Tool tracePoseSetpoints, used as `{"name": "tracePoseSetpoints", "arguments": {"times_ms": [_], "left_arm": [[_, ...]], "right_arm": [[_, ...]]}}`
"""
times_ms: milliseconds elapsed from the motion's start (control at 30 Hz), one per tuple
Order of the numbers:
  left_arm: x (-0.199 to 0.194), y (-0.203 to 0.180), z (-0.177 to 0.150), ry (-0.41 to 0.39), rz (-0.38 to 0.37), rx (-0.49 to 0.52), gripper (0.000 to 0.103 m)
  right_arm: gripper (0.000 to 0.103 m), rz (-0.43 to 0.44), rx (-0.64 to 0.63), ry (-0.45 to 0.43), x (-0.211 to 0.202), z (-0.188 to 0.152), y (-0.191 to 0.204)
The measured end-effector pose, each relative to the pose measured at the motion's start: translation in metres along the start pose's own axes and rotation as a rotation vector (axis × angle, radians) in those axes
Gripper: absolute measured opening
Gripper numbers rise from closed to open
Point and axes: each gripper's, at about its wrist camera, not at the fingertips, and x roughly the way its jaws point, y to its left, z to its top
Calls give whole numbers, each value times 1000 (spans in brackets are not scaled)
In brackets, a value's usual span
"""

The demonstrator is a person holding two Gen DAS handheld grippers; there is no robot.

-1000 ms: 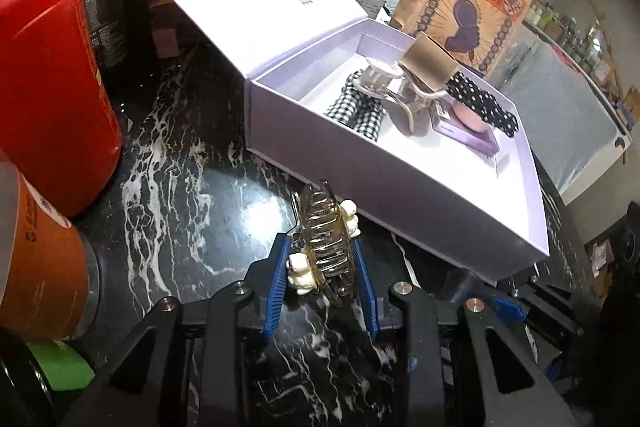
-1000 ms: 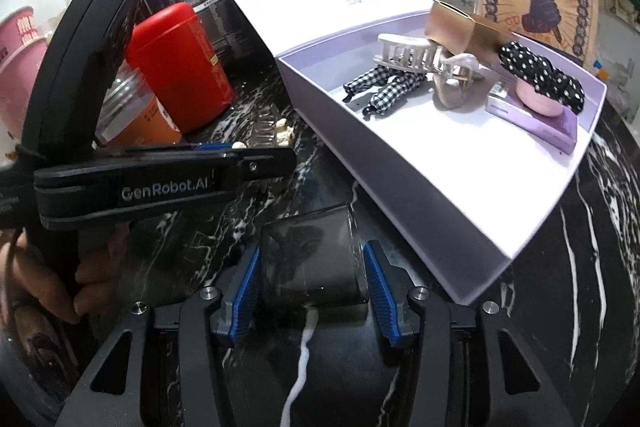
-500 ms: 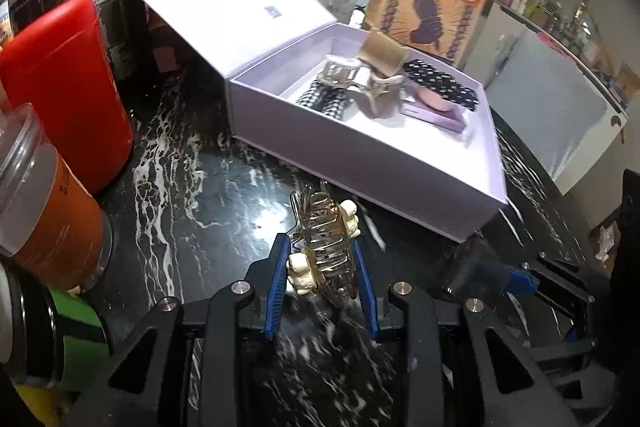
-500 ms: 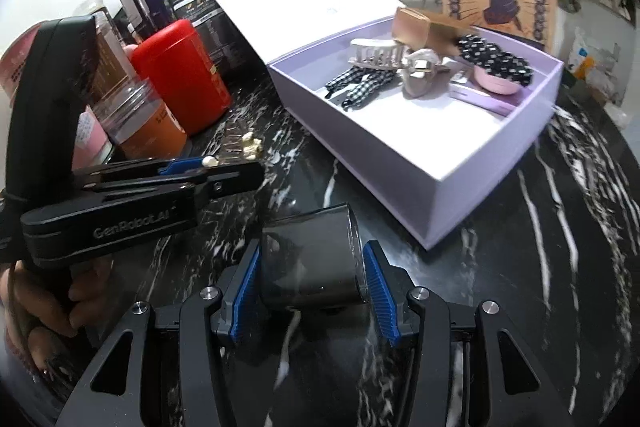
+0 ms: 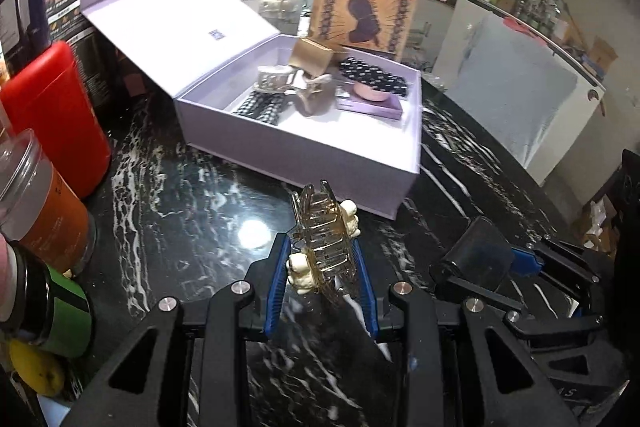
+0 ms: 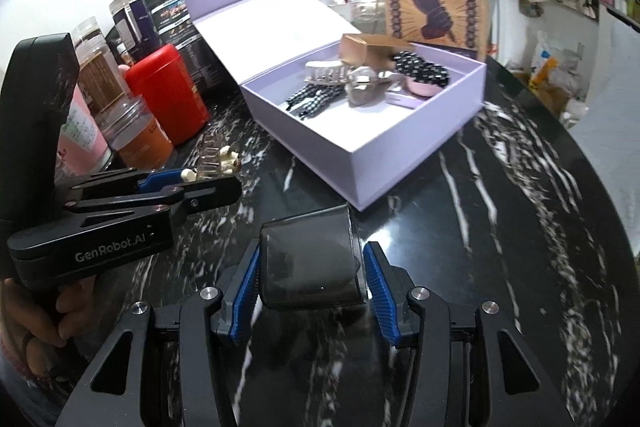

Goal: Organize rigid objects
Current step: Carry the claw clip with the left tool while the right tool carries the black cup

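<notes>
Above the black marbled desk [image 5: 168, 211], two things are carried toward the open lilac box [image 5: 304, 151]. A translucent amber hair claw [image 5: 324, 247] with small cream figures on its sides is pinched between the jaws of the left gripper [image 5: 322, 283], which are pressed nearly together on it. A dark smoky container [image 6: 310, 267], boxy with rounded corners and lying on its side, is clamped between the partly spread jaws of the right gripper [image 6: 310, 287].

To do this step well, each thing should probably be lifted over the near wall of the box before it is lowered. The bare white floor in the front part of the box looks like the best place, because the back is already filled with a checked bow [image 5: 260, 107], a pale claw [image 5: 274, 77], a dotted band [image 5: 372, 77] and a pink compact [image 5: 370, 91]. The hair claw is held at its lower part only, so it is better released low. The grippers are near each other, so one at a time seems safer.
</notes>
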Motion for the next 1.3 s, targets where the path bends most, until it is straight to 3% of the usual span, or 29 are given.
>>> {"name": "tracePoseSetpoints", "arguments": {"times_ms": [633, 933, 1300], "left_arm": [[-27, -74, -16, -28, -63, 91, 31], [-30, -91, -21, -5, -107, 112, 31], [-34, -99, -3, 11, -134, 154, 31]], "right_arm": [[50, -103, 28, -92, -76, -33, -17], [50, -127, 47, -102, -92, -38, -24], [50, -118, 55, -99, -94, -23, -32]]}}
